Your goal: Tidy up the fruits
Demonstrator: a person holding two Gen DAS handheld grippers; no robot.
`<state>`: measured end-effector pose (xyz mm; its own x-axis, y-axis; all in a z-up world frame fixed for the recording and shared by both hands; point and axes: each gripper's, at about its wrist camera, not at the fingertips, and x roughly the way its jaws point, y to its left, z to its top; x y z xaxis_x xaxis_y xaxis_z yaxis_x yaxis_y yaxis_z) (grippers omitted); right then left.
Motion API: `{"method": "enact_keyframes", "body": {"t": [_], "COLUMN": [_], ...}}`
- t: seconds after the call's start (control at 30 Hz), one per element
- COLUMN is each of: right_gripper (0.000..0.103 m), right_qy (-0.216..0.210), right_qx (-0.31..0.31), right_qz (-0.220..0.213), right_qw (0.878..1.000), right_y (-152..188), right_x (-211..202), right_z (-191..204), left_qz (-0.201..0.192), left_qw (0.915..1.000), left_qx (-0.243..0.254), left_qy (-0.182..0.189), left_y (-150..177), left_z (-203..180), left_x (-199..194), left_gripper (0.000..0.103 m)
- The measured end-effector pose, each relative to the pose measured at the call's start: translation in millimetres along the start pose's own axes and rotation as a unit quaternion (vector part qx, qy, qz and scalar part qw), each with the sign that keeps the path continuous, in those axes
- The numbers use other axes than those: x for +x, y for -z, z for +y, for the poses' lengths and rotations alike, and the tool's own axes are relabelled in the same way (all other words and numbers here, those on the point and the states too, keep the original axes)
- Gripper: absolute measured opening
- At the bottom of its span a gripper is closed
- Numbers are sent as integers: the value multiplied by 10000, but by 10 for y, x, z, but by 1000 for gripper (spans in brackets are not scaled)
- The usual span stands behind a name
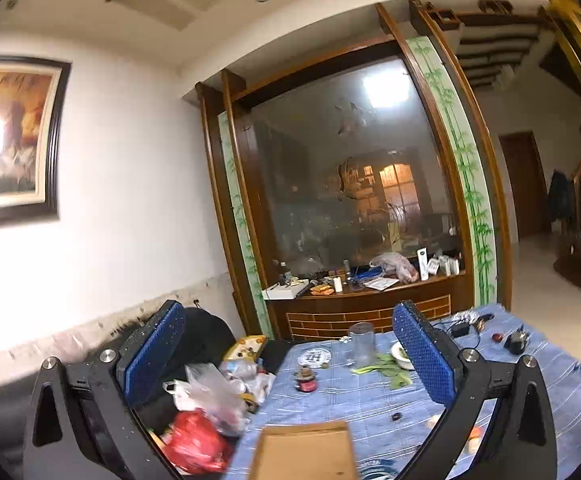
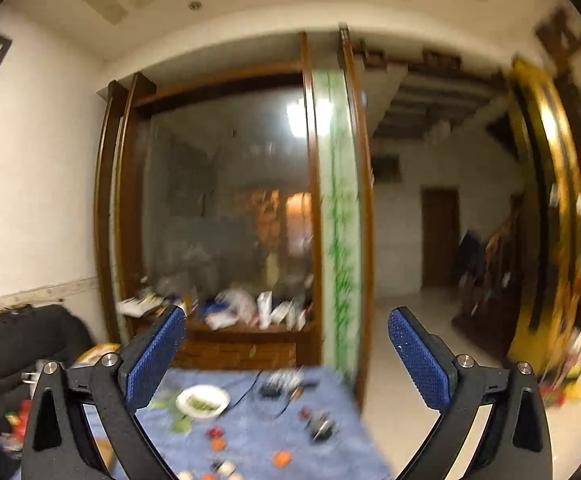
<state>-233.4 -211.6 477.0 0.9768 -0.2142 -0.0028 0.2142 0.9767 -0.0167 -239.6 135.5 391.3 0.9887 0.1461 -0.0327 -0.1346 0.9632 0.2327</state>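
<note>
step: pre-pick, both raised above table (image 1: pixel 370 404) | L gripper (image 1: pixel 290 356) & R gripper (image 2: pixel 286 360) jaws wide, empty | next: dip to fruits (image 2: pixel 281 458) near bowl (image 2: pixel 202 400) (view blurry)

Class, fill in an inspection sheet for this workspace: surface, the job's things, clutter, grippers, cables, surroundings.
Surface: table under a blue checked cloth.
Job's things: small red and orange fruits scattered on the cloth, blurred.
Clutter: cardboard box, clear jug, white bowl of greens, plastic bags.
Grippers: left gripper and right gripper open, empty, raised above the table.
Cables: black cable beside the bowl.
Surroundings: glass-fronted wooden cabinet, framed picture.
</note>
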Motion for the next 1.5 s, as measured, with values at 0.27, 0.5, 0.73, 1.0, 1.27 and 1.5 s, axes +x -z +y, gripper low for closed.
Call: {"method": "enact_keyframes", "body": {"t": [0.27,0.5,0.73,1.0,1.27,1.5], "right_gripper": [102,90,75,75,41,39], "right_qy": [-1068,-1997,-2274,-2398,-2434,-2163], "right_qx": [-121,415,685,-78,-112,204], "right_qz": [1596,3505,4386,4432,4698,4765], "right_qw": [9813,9141,8667,8637,8485,8519], "right_y": [804,2591,3626,4020,4332,4326], "right_x": [453,1104,1320,1381,1521,1506], "right_z": [406,636,735,1071,1183,871], "left_qz": [817,1855,2920,3643,3814,3865], "left_qw": [9944,9658,9196,8836,8756,8592], "left_qx": [-203,-771,-1282,-1400,-1215,-901], "left_qy": [641,1639,2293,2588,2703,3228], "left_y": [554,1379,2215,2758,2852,2930], "left_z": [20,-367,-871,-1334,-1566,-1974], "left_x": [361,949,1371,1711,1819,1811], "left_gripper": [103,95,63,63,63,52]}}
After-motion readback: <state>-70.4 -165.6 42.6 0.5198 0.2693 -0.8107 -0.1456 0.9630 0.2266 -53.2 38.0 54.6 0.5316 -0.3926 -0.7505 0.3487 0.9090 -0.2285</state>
